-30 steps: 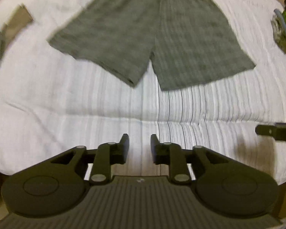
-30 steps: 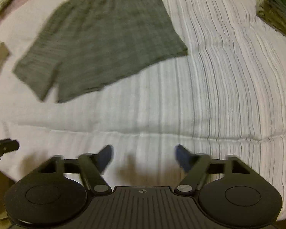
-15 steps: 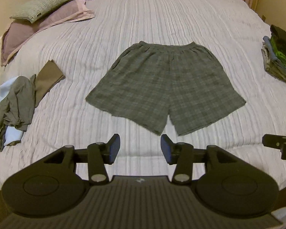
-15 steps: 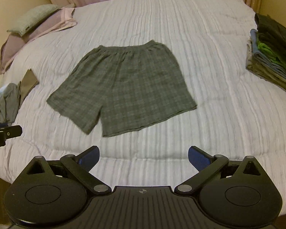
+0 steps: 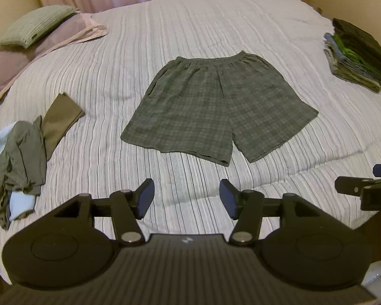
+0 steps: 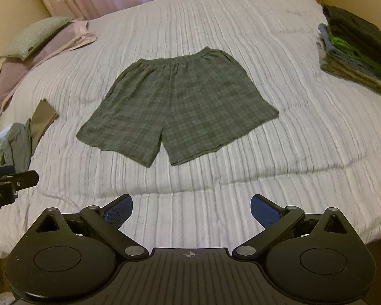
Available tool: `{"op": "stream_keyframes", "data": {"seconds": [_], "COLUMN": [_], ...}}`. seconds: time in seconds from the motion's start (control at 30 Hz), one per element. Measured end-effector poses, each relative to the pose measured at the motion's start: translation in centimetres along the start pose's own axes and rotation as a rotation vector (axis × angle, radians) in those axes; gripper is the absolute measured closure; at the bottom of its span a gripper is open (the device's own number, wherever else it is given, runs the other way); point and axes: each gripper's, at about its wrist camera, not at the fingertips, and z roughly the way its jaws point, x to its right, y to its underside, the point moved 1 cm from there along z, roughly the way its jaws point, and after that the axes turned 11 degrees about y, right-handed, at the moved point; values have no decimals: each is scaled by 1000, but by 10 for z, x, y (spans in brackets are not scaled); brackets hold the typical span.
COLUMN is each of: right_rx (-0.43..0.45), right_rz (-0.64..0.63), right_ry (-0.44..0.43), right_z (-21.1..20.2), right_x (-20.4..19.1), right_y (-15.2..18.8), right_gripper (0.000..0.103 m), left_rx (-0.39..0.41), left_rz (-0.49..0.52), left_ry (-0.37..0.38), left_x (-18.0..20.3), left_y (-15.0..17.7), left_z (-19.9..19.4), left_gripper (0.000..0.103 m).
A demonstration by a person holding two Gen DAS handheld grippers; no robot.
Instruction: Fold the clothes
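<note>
A pair of grey-green plaid shorts (image 5: 216, 106) (image 6: 180, 111) lies spread flat in the middle of the bed, waistband away from me, both legs pointing toward me. My left gripper (image 5: 186, 198) hovers over the near edge of the bed, open and holding nothing, well short of the leg hems. My right gripper (image 6: 191, 209) is also open and empty, held back from the shorts over the bed's near edge. Each gripper's tip shows at the side of the other's view.
A white striped bedspread (image 5: 165, 25) covers the bed. Crumpled unfolded clothes (image 5: 20, 152) (image 6: 17, 145) lie at the left. A stack of folded clothes (image 5: 355, 53) (image 6: 355, 53) sits at the right edge. Pillows (image 5: 33, 40) (image 6: 35, 48) rest at the far left, curtains behind.
Both grippers have drawn back and up from the bed, so the shorts look smaller and farther. The left gripper's fingers have spread apart from nearly shut; the right's have opened wider.
</note>
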Motion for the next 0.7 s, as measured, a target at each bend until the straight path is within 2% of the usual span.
{"op": "stream_keyframes", "data": {"seconds": [0.27, 0.7], "right_rx": [-3, -8], "right_rz": [39, 36], "right_ry": [39, 65], "right_z": [-11, -18], "right_x": [-19, -38], "right_y": [20, 28], "right_gripper": [1, 1], "left_rx": [-8, 15], "left_rz": [52, 93], "left_ry": [42, 77], "left_x": [-10, -17], "left_y": [7, 11], "left_z": [-8, -18], "left_gripper": [50, 46]}}
